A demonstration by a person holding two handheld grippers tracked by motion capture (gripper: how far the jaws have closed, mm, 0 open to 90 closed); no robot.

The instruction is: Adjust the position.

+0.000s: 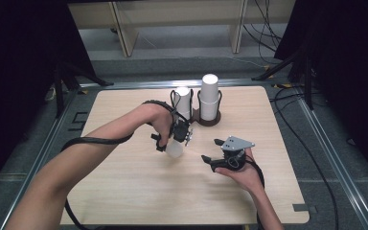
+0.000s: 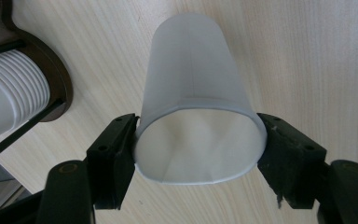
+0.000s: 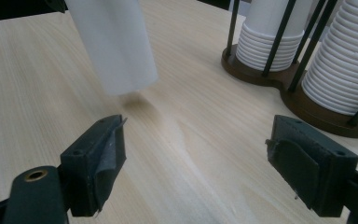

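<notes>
Paper cup (image 2: 193,88) hangs bottom-down just above the table (image 1: 124,191), its rim squeezed oval between the pads of the left hand-held gripper (image 2: 198,154), near the dark cup holder (image 1: 210,120) with two white cup stacks. The right hand-held gripper (image 3: 196,168) (jaws spread wide, nothing between them) hovers beside it

Two stacks of white ribbed cups (image 1: 210,96) are held upright in a dark double-ring wire holder (image 1: 206,120) at the far middle of a pale wooden table (image 1: 124,191), beyond which light wooden shelving (image 1: 124,28) and black cables (image 1: 268,28) are seen.
</notes>
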